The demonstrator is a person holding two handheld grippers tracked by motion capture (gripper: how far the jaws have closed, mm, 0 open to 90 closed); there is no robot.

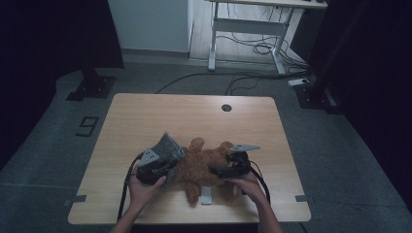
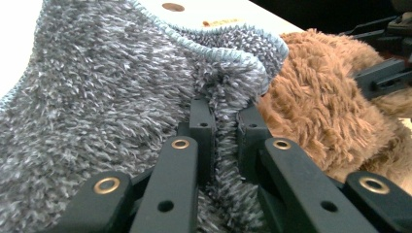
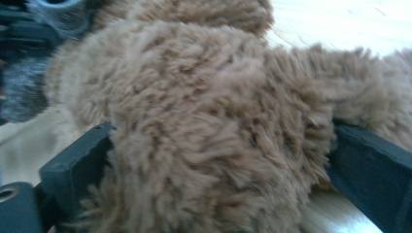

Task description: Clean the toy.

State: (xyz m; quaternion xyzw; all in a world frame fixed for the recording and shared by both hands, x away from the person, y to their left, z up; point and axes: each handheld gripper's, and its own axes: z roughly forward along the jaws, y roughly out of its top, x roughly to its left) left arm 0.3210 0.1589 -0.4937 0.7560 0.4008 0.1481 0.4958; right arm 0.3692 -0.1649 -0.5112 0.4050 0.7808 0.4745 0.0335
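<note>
Grey cloth [image 2: 111,97] against brown plush toy [image 2: 330,126]

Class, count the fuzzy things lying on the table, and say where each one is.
2: a brown plush toy at the table's near middle, and a grey fuzzy cloth against its left side. Others may be hidden beneath.

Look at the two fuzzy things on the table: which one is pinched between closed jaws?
The grey fuzzy cloth: the left gripper has a fold of it pinched tight. The brown plush toy sits between the right gripper's wide-set jaws.
</note>
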